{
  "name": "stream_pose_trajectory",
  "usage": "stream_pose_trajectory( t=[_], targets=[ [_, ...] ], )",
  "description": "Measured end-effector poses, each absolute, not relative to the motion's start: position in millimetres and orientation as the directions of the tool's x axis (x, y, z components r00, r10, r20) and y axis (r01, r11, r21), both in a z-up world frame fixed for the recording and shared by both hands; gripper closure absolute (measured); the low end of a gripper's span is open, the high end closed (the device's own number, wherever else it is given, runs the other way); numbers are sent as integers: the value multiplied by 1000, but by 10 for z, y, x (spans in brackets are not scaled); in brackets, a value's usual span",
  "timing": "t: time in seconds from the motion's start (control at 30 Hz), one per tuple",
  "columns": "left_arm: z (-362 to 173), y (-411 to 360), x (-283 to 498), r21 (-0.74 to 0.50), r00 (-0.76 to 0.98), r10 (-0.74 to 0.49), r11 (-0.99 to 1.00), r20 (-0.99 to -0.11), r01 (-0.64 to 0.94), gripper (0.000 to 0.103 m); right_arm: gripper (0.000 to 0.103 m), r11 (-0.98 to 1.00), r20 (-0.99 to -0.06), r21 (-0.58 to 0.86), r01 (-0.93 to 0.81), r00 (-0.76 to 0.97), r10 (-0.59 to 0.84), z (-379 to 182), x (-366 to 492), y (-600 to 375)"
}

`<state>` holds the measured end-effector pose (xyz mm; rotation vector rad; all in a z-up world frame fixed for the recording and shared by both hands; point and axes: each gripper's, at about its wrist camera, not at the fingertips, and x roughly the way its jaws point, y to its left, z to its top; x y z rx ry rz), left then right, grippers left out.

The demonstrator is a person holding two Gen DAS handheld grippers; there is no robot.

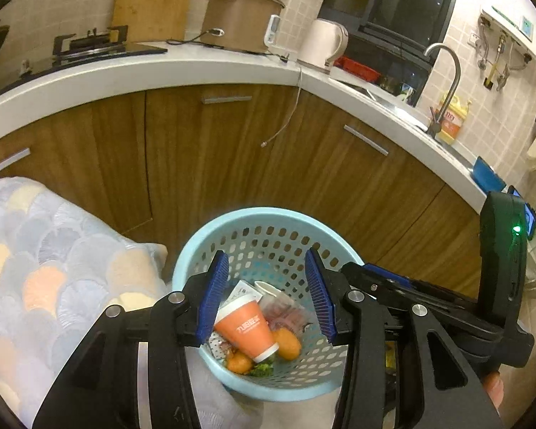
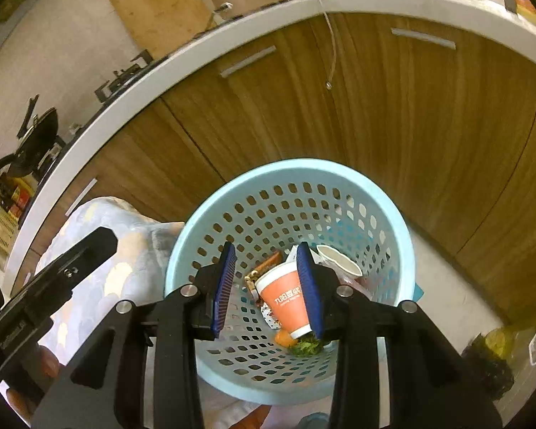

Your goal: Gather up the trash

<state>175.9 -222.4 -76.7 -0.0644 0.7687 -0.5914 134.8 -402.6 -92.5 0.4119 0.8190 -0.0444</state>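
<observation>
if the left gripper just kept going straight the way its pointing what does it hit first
Most likely the orange paper cup lying in the light blue basket. The left gripper stands open above the basket mouth with nothing between its pads, and the cup sits on top of the trash. Depth is hard to judge here.

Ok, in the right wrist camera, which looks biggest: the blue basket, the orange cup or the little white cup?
1. Blue basket
2. Orange cup
3. White cup, though it lies farther off and partly hidden, so this is less sure.

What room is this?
A home kitchen, most likely: a rice cooker and kettle sit on the counter, with a sink faucet further along.
</observation>
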Motion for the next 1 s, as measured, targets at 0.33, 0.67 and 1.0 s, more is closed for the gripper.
stream_pose_trajectory(
  t=[0.33, 0.67, 1.0],
  targets=[
    [-454, -1774, 1295, -174, 754, -396, 917, -524, 360, 26, 56, 980, -615, 141, 142, 788, -26, -390, 1084, -3509],
    [-492, -1482, 1261, -74, 866, -231, 972, -442, 222, 19, 43, 976, -521, 93, 196, 845, -120, -281, 1005, -3429],
    [-554, -1470, 1228, -7, 883, -178, 981, -434, 194, 19, 41, 972, -491, 84, 218, 858, -150, -307, 976, -3408]
  ],
)
